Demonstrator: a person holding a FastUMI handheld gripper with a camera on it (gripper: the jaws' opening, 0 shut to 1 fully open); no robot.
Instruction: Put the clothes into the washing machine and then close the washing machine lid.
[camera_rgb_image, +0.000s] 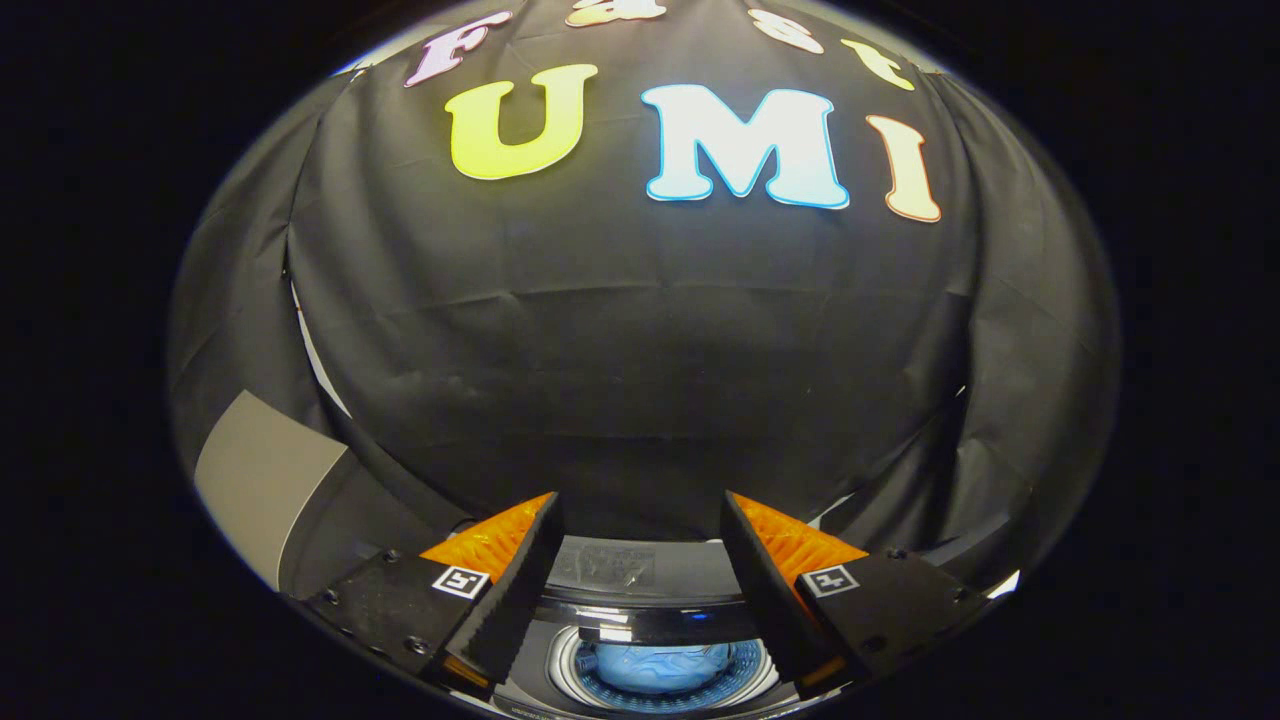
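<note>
My gripper (640, 520) hangs open high over the washing machine (640, 570), with nothing between its fingers. Below and between the fingers I see the machine's dark top panel and its round drum opening (660, 675). A pale blue piece of clothing (655, 665) lies inside the drum. A glossy dark lid edge (660, 625) runs across just behind the opening; how far the lid stands open is hard to judge from here.
The black cloth wall hangs close behind the machine. A grey panel (260, 480) stands at the left, beside the left finger. A thin white strip shows at the cloth's lower right.
</note>
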